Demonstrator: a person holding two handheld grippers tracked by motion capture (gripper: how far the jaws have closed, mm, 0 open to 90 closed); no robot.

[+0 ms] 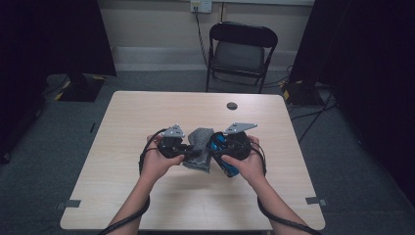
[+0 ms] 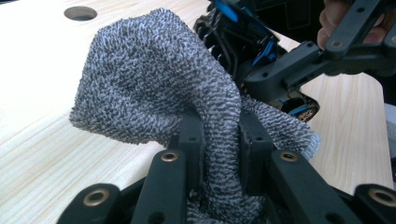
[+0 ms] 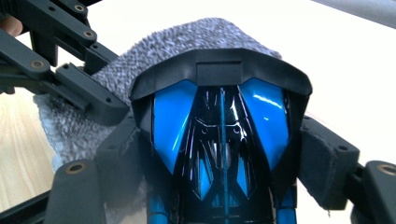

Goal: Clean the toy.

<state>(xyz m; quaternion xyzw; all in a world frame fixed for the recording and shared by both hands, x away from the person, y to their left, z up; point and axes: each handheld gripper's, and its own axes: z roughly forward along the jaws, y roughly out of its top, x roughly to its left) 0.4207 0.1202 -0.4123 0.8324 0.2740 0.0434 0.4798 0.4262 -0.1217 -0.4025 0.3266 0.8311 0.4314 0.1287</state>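
Grey cloth (image 2: 149, 88), one piece with a rough looped surface, is held above the middle of the wooden table (image 1: 147, 107), between the two grippers. No brand, label or writing can be read on any thing here. The left gripper (image 2: 219, 140) has its two jaws closed tight on a fold of the cloth. The right gripper (image 3: 224, 154) holds one toy car (image 3: 219, 135), black with shiny blue panels, and its pads press on both sides of the car body. The cloth lies against the front end of the car and partly behind it. On the table there is one round hole (image 1: 232, 105) near the far edge. Behind the table stands one black folding chair (image 1: 240, 54).
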